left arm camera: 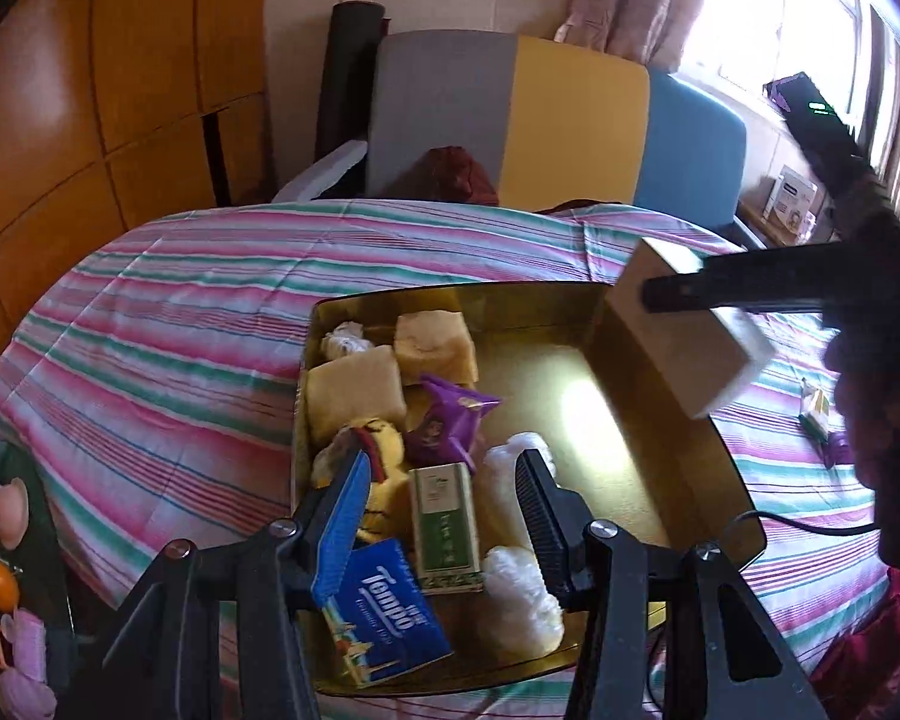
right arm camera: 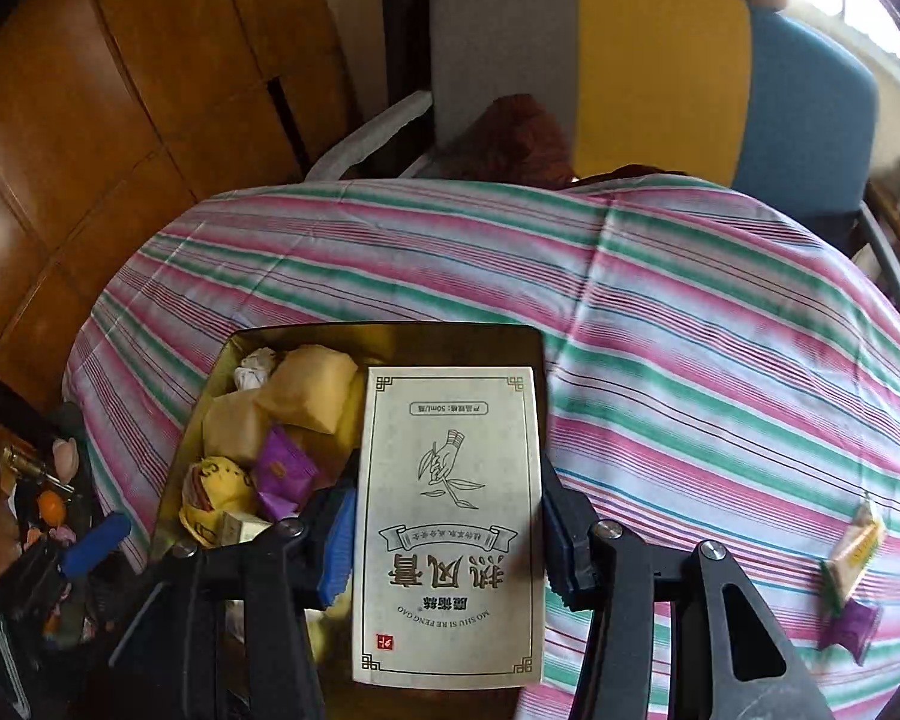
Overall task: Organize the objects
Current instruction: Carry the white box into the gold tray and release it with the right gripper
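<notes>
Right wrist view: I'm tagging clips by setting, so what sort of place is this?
Probably a bedroom at home: a striped bedsheet spreads under the gold tin, wooden wardrobe panels line the wall, and a curtained window stands behind.

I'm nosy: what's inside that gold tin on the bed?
The gold tin holds tan wrapped blocks, a purple packet, a yellow pouch, a green box, blue Tempo tissues and white puffs. Whatever lies under them is covered.

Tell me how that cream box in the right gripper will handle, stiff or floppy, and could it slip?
The cream box looks stiff: its flat faces stay unbowed between the right gripper pads. Probably light, being thin card. Its smooth sides could slip, since only the edges are pinched.
</notes>
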